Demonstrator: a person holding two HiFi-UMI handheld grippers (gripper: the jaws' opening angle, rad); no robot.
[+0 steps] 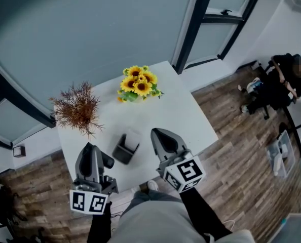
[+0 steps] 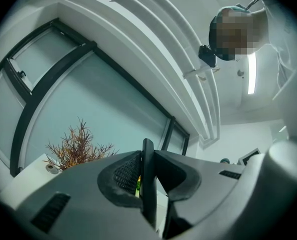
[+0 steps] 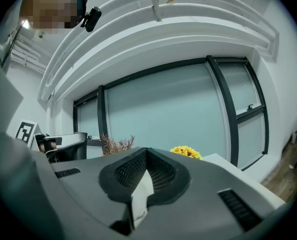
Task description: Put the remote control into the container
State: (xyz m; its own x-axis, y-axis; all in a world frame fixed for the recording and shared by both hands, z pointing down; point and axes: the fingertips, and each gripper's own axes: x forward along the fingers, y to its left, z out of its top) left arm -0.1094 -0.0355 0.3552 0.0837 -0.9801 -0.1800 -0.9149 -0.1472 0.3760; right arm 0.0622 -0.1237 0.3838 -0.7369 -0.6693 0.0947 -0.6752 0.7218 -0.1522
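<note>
The black remote control (image 1: pixel 108 161) is clamped in my left gripper (image 1: pixel 96 156), near the white table's (image 1: pixel 191 120) front left. In the left gripper view the remote (image 2: pixel 147 164) stands edge-on as a thin dark slab between the pads and sticks up past them. The dark open-topped container (image 1: pixel 126 149) sits on the table just right of that gripper. My right gripper (image 1: pixel 159 135) hovers at the container's right side. Its pads meet at the tip (image 3: pixel 146 156) with nothing held.
A dried brown plant (image 1: pixel 78 108) stands at the table's left and a sunflower bunch (image 1: pixel 138 83) at its back. Glass walls with dark frames rise behind. On the wooden floor at the far right a person (image 1: pixel 282 80) sits, with pale boxes (image 1: pixel 282 153) nearby.
</note>
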